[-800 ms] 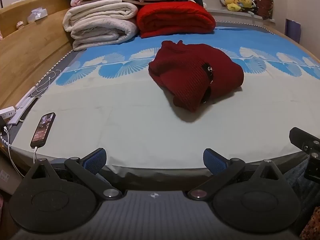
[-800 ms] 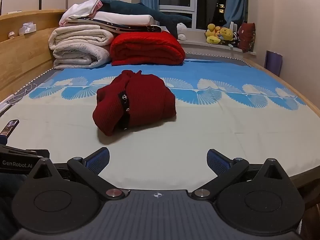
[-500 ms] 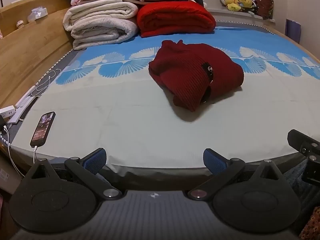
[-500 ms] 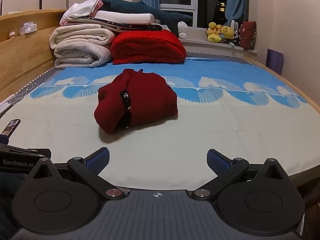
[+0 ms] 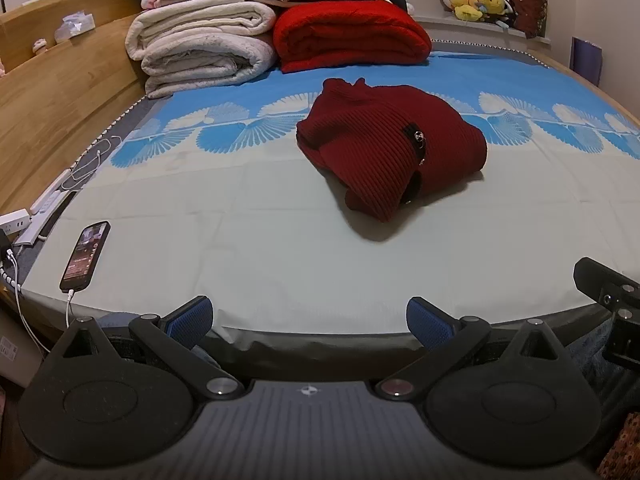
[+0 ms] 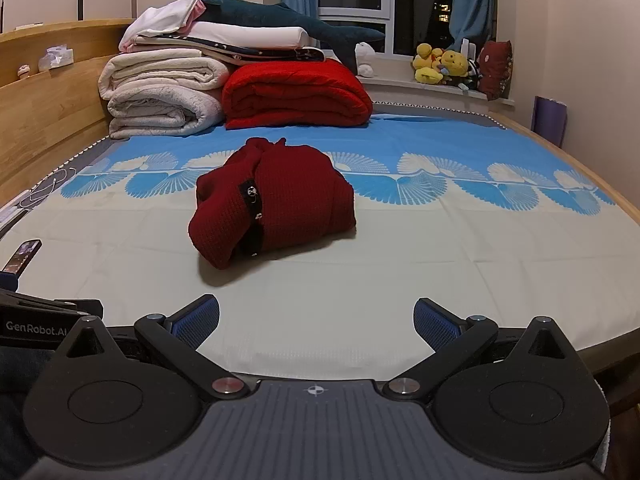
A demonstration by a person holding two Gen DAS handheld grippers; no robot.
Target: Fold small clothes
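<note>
A dark red knit garment (image 5: pixel 390 148) lies folded in a compact bundle on the bed sheet (image 5: pixel 240 240), a black buttoned strip showing on its front. It also shows in the right wrist view (image 6: pixel 276 200). My left gripper (image 5: pixel 309 320) is open and empty at the near edge of the bed, well short of the garment. My right gripper (image 6: pixel 316 320) is open and empty, also at the near edge, with the garment ahead and slightly left.
Folded white blankets (image 5: pixel 200 52) and a red blanket (image 5: pixel 352 36) are stacked at the far end. A phone (image 5: pixel 85 256) on a cable lies at the near left. A wooden bed frame (image 5: pixel 60 92) runs along the left. Plush toys (image 6: pixel 440 64) sit on the windowsill.
Both grippers have drifted slightly; the garment sits a touch differently in each view. Both stay open and empty, and the garment has not moved on the bed.
</note>
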